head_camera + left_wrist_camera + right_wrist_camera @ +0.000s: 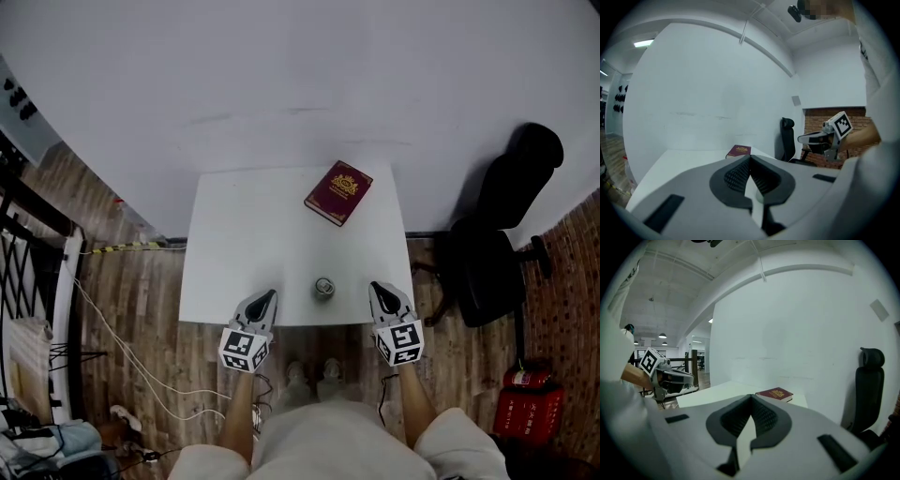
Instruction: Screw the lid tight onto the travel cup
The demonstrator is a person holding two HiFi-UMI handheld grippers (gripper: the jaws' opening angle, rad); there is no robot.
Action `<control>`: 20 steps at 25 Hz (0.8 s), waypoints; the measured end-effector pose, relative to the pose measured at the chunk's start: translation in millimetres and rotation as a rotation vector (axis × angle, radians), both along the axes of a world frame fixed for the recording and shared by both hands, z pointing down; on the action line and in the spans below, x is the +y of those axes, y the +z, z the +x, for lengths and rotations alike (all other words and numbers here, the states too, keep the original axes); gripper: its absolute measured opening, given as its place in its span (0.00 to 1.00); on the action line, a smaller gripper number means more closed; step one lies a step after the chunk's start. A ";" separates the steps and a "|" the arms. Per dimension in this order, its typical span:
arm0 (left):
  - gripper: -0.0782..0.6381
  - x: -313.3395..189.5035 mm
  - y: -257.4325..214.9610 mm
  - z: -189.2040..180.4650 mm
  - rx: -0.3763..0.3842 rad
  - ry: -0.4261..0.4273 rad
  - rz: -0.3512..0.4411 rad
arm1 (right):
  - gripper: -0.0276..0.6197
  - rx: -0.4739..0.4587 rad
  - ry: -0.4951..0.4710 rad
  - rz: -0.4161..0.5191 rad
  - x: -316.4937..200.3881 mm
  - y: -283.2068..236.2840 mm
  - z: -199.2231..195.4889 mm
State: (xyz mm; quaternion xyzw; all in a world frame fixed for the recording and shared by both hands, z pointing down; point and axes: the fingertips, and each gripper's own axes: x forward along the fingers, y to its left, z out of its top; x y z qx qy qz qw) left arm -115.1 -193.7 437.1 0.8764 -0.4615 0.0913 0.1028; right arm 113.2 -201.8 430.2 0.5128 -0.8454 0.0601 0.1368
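Head view: the travel cup [324, 288] stands on the white table [244, 244], at its near edge. The left gripper [268, 298] is to the cup's left and the right gripper [377, 289] to its right, neither touching it. A red book [338, 192] lies beyond the cup.

Left gripper view: jaws clenched together, nothing between them.

Right gripper view: the same, pressed tight and empty.

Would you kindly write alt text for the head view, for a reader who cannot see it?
Seen from above, a small metallic travel cup stands near the front edge of a white table, between the shut, empty left gripper and right gripper. A dark red book lies at the back right.
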 end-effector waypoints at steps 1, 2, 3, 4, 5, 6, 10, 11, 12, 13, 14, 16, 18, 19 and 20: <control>0.12 -1.4 -6.3 1.4 -0.003 0.005 0.008 | 0.04 -0.002 0.005 0.009 -0.7 -5.5 1.4; 0.12 -2.5 -11.9 2.8 -0.005 0.008 0.015 | 0.04 -0.003 0.009 0.017 -1.3 -10.5 3.2; 0.12 -3.3 -16.7 4.0 -0.005 0.010 0.022 | 0.04 -0.003 0.012 0.025 -1.6 -15.1 4.9; 0.12 -3.9 -20.9 4.7 -0.005 0.009 0.028 | 0.04 -0.004 0.014 0.033 -1.8 -19.5 6.4; 0.12 -4.4 -24.8 5.2 -0.004 0.008 0.033 | 0.04 -0.005 0.015 0.042 -1.8 -24.0 7.6; 0.12 -4.3 -28.2 5.6 -0.004 0.006 0.037 | 0.04 -0.008 0.017 0.048 -0.9 -28.2 8.7; 0.12 -6.9 -39.6 8.2 -0.004 0.007 0.051 | 0.04 -0.016 0.028 0.071 1.1 -42.8 14.7; 0.12 -6.3 -42.4 8.6 -0.001 0.004 0.055 | 0.04 -0.014 0.029 0.075 2.5 -45.3 16.1; 0.12 -5.3 -45.5 8.6 0.002 0.000 0.059 | 0.04 -0.012 0.028 0.077 4.2 -47.3 17.2; 0.12 -4.5 -48.5 8.4 0.004 -0.003 0.064 | 0.04 -0.009 0.028 0.079 5.8 -48.9 18.0; 0.12 -3.8 -51.3 8.1 0.003 -0.005 0.069 | 0.04 -0.008 0.028 0.081 7.5 -50.5 18.6; 0.12 -2.1 -55.3 7.1 0.001 -0.005 0.076 | 0.04 -0.007 0.031 0.086 11.2 -53.6 18.6; 0.12 -0.4 -57.9 5.9 0.003 -0.007 0.081 | 0.04 -0.008 0.034 0.091 13.6 -56.1 18.2; 0.12 0.5 -58.9 5.7 0.003 -0.007 0.084 | 0.04 -0.009 0.035 0.093 14.6 -57.1 18.2; 0.12 1.5 -60.0 5.7 0.003 -0.007 0.086 | 0.04 -0.011 0.037 0.096 15.4 -58.5 18.2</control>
